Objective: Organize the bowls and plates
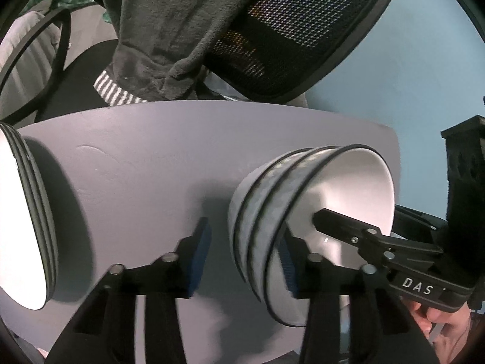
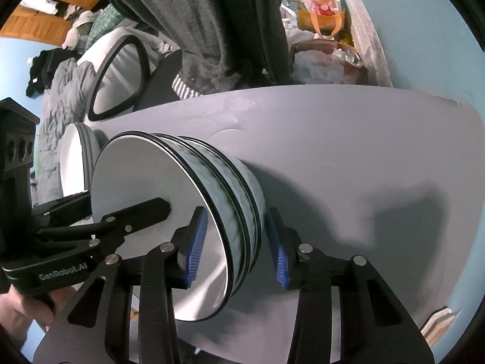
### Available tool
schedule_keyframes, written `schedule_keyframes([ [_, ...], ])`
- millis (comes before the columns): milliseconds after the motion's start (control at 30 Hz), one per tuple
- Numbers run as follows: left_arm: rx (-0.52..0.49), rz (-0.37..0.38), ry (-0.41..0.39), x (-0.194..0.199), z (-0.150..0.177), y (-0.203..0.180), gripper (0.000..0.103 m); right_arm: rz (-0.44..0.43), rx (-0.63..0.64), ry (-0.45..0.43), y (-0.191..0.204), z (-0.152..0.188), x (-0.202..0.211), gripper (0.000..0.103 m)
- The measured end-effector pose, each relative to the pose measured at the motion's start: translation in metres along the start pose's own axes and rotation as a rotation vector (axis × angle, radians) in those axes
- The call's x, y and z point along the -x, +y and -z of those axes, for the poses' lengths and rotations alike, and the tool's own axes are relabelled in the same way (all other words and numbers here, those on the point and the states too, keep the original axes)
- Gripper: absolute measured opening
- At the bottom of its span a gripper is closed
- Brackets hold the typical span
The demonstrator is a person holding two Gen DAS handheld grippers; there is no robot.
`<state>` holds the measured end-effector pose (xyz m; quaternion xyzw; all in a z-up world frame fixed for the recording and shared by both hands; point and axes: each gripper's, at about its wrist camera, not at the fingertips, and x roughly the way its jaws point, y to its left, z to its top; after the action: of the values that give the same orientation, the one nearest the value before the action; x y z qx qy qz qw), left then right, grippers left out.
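Three nested bowls (image 1: 266,200), white inside with pale blue-grey outsides and dark rims, stand on the grey table (image 1: 145,163). My left gripper (image 1: 245,261) straddles one side of the stack: one blue pad lies inside the top bowl, the other outside, and a strip of table shows between the outer pad and the stack. My right gripper (image 2: 238,248) straddles the opposite wall of the bowls (image 2: 230,188) the same way, with a thin gap at its outer pad. Each wrist view shows the other gripper, the right gripper (image 1: 354,212) and the left gripper (image 2: 121,203), with one finger inside the bowl.
A stack of white plates (image 1: 27,227) with dark rims stands on the table to the left, also the plates (image 2: 75,157). Behind the table are a mesh-backed chair (image 1: 303,30) draped with a grey towel (image 1: 166,30), and bags (image 2: 318,3). A hand (image 2: 24,303) holds the left gripper.
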<state>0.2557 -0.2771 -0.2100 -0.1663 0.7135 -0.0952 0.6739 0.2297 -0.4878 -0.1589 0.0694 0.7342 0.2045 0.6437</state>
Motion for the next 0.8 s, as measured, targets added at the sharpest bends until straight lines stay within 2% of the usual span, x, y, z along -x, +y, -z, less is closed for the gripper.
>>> schedule_keyframes([
  [67,-0.003,0.009,0.004,0.0,0.0,-0.001,0.031,0.0,0.004,0.002,0.001,0.0,0.0,0.039],
  [433,-0.002,0.001,-0.002,0.002,0.003,-0.002,0.026,0.033,0.053,0.003,0.008,0.001,-0.001,0.037],
  [667,-0.03,-0.036,-0.009,0.008,0.016,0.002,0.024,0.063,0.083,-0.003,0.013,0.002,0.0,0.024],
  [800,-0.019,-0.048,0.002,0.013,0.024,0.014,0.024,0.071,0.105,0.009,0.025,0.005,-0.004,0.022],
])
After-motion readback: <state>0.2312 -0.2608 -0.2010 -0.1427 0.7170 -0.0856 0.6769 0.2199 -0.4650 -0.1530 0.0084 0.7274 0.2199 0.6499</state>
